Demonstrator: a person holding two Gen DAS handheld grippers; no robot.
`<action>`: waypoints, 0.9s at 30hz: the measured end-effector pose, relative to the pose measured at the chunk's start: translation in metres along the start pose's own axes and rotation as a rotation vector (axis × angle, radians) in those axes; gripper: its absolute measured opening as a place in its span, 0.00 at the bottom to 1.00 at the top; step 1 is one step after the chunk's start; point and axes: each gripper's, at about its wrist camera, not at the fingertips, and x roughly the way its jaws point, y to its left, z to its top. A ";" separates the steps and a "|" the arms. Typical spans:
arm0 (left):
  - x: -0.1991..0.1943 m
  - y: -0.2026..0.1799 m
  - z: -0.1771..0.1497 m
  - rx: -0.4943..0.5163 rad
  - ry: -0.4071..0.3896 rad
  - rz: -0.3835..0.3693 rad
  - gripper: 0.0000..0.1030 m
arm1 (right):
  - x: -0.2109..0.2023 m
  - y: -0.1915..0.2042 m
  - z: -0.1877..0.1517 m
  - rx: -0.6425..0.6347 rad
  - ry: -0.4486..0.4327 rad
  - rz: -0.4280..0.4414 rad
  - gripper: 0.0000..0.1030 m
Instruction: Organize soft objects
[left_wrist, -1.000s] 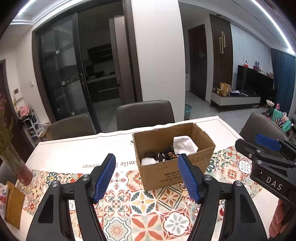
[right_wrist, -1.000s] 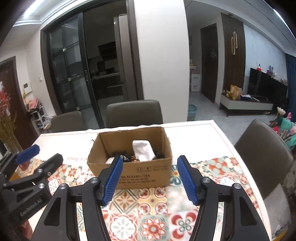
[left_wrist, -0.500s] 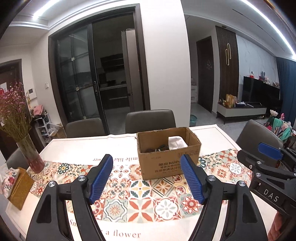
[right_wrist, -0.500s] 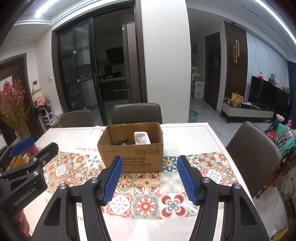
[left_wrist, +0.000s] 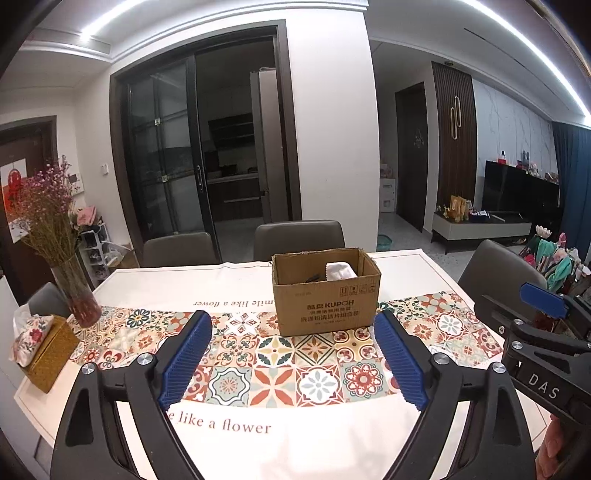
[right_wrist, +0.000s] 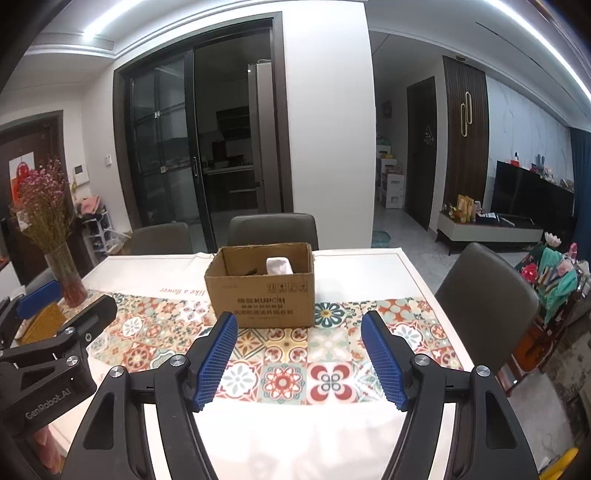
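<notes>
A brown cardboard box (left_wrist: 327, 301) (right_wrist: 260, 291) stands on the patterned tablecloth (left_wrist: 280, 373) near the table's far side. A white soft item (left_wrist: 339, 270) (right_wrist: 279, 265) sticks up inside it, beside dark items that are mostly hidden. My left gripper (left_wrist: 293, 360) is open and empty, held back over the table's near edge. My right gripper (right_wrist: 300, 356) is open and empty, also well short of the box. Each gripper shows at the side of the other's view.
A glass vase of dried flowers (left_wrist: 75, 291) (right_wrist: 68, 280) and a woven tissue box (left_wrist: 42, 350) stand at the table's left end. Grey chairs (left_wrist: 299, 236) (right_wrist: 487, 295) stand behind the table and at its right side.
Both grippers have drawn back and up from the box toward the table's near edge. The box now looks smaller and farther. Both stay open and empty.
</notes>
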 end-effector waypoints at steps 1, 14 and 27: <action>-0.006 -0.001 -0.002 0.000 -0.004 0.001 0.90 | -0.004 -0.001 -0.002 0.004 0.000 0.005 0.68; -0.055 0.000 -0.017 -0.005 -0.039 0.008 1.00 | -0.053 0.000 -0.020 0.000 -0.036 0.002 0.73; -0.076 0.001 -0.024 -0.015 -0.056 -0.004 1.00 | -0.082 0.001 -0.026 -0.015 -0.070 -0.004 0.73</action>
